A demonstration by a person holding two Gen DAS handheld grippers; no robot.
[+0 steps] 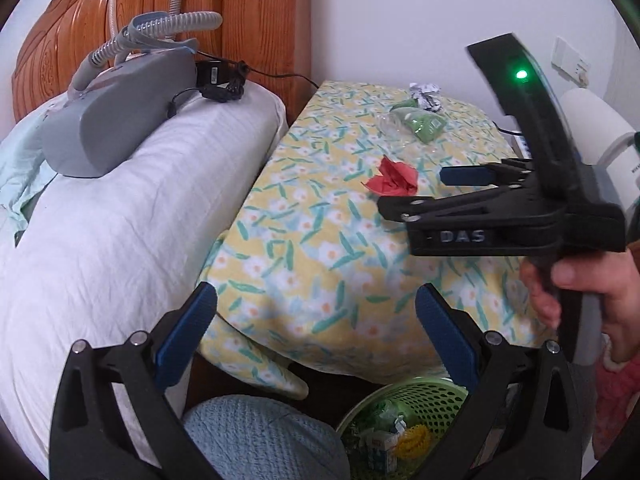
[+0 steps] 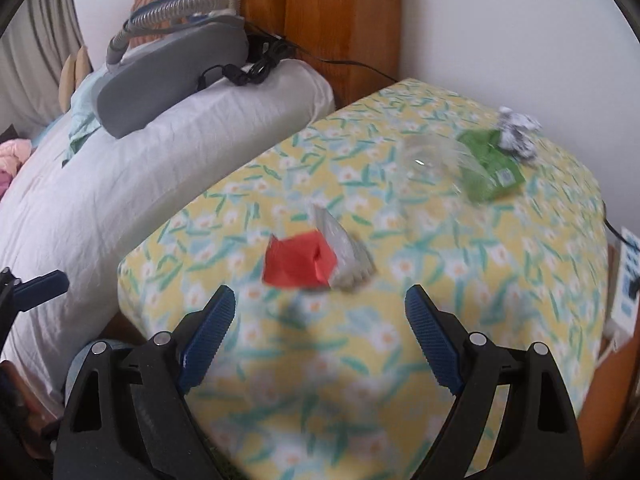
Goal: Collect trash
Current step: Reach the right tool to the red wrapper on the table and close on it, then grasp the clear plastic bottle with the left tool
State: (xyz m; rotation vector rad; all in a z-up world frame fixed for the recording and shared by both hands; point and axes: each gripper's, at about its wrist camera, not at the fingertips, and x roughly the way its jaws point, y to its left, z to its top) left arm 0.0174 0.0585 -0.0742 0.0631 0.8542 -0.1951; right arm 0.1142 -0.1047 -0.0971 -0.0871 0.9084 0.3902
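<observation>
Both blue-padded black grippers, left and right, gape empty above crumpled red paper on flowered yellow cloth.

Left gripper at bottom centre, jaws wide, empty; right gripper likewise gaping, empty; a hand grips its handle at right.

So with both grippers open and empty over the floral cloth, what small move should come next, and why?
Probably ease the right gripper forward and down onto the red crumpled paper. It lies nearest, just ahead of the open jaws, while the green wrapper and foil ball lie farther back. The green basket waits below the cloth's edge.
</observation>
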